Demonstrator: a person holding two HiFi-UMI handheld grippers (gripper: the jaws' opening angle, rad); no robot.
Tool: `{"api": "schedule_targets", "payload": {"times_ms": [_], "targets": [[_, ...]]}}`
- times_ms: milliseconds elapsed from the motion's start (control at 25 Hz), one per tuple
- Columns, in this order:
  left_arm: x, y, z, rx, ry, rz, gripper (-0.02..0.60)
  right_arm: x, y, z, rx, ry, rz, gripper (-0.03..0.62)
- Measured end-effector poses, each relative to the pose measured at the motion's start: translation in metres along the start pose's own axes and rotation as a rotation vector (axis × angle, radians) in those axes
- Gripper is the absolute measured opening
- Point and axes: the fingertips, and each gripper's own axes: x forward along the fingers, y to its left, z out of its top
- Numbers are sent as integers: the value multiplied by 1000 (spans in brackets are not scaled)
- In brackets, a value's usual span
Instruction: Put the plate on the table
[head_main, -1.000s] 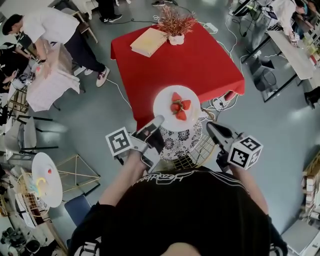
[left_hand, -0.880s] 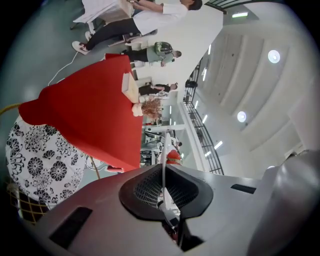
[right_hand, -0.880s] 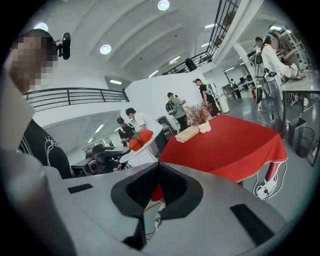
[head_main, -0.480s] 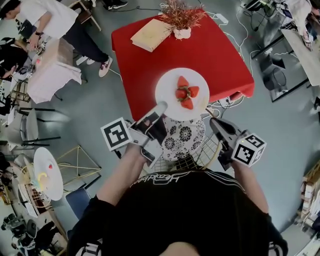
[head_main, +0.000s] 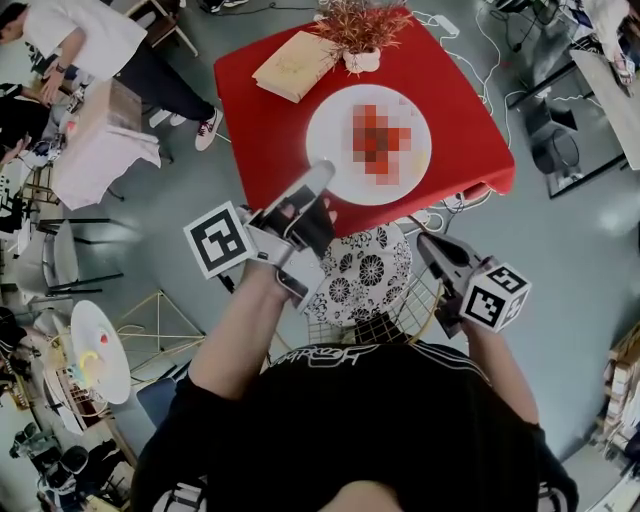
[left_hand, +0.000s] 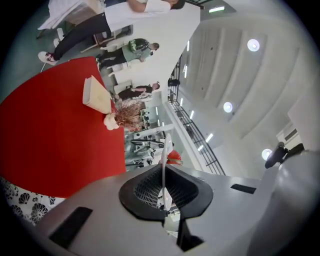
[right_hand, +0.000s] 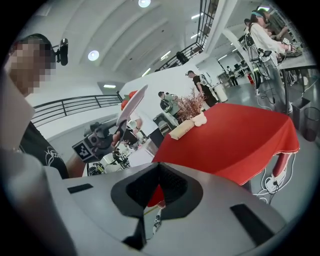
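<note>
A white plate (head_main: 330, 130) with red pieces on it hangs level above the near half of the red table (head_main: 260, 100). My left gripper (head_main: 318, 178) is shut on the plate's near rim. In the left gripper view the plate (left_hand: 164, 155) shows edge-on, pinched between the pads of the left gripper (left_hand: 163, 192). The right gripper view shows the plate (right_hand: 132, 105) tilted, off to the left of the table (right_hand: 235, 135). My right gripper (head_main: 428, 245) hangs lower right, beside the chair, its jaws together around nothing (right_hand: 150, 197).
A tan box (head_main: 293, 65) and a vase of dried twigs (head_main: 352, 35) stand at the table's far edge. A wire chair with a floral cushion (head_main: 365, 275) is right in front of me. A person (head_main: 90, 40) works at a table on the left. Cables lie by the table's right corner.
My left gripper has carried the plate forward, from above the chair's cushion to over the red table. The right gripper has hardly moved.
</note>
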Motion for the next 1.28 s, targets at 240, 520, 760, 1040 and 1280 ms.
{"api": "schedule_targets", "payload": {"times_ms": [240, 520, 760, 1040, 1280], "targets": [[19, 19, 15, 0, -5, 7, 17, 6, -9, -8, 18, 23, -15, 8], [38, 76, 30, -28, -27, 78, 17, 11, -23, -21, 35, 43, -34, 8], [46, 143, 42, -45, -58, 211, 17, 11, -31, -28, 73, 47, -35, 8], [50, 225, 45, -50, -63, 358, 17, 6, -45, -40, 173, 24, -28, 8], [46, 266, 49, -141, -120, 422, 17, 7, -48, -50, 204, 20, -20, 8]]}}
